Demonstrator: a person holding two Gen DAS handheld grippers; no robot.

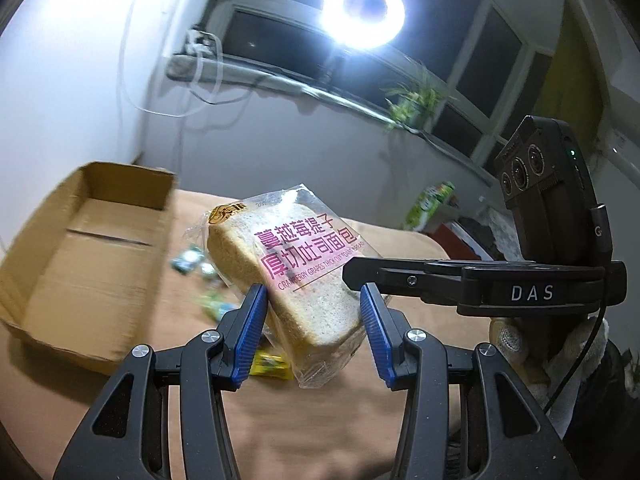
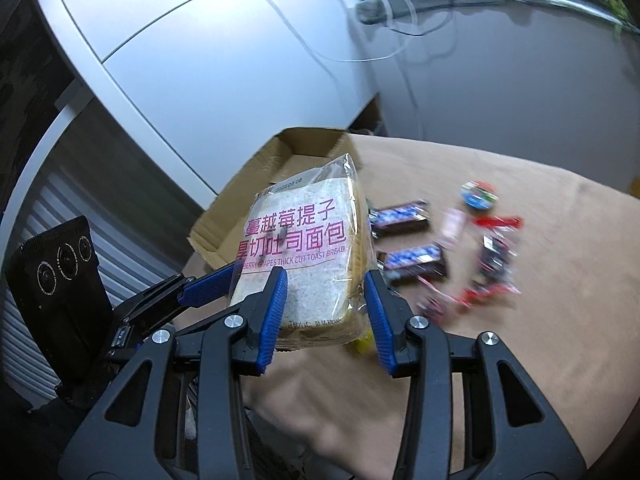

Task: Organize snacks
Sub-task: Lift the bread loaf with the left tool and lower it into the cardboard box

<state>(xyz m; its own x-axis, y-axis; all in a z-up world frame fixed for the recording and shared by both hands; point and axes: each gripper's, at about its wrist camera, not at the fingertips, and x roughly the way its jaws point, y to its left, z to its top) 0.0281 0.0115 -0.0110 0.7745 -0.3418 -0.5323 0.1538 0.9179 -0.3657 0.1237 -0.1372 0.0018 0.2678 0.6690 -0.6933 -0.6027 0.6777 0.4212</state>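
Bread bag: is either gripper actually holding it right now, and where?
The bread bag is off the table, pinched at its lower end by both the left gripper and the right gripper. Which one bears the weight cannot be told.

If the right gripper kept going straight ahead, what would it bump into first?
Probably the clear-wrapped toast bread slice, already sitting between the right gripper's blue fingers. Beyond it lies the open brown cardboard box.

One clear plastic bag of sliced toast bread with pink lettering sits between the jaws. One open brown cardboard box lies left of them. Two dark blue-printed snack bars lie right of the jaws, beside one round blue-lidded cup; the blurred red-wrapped sweets cannot be counted.
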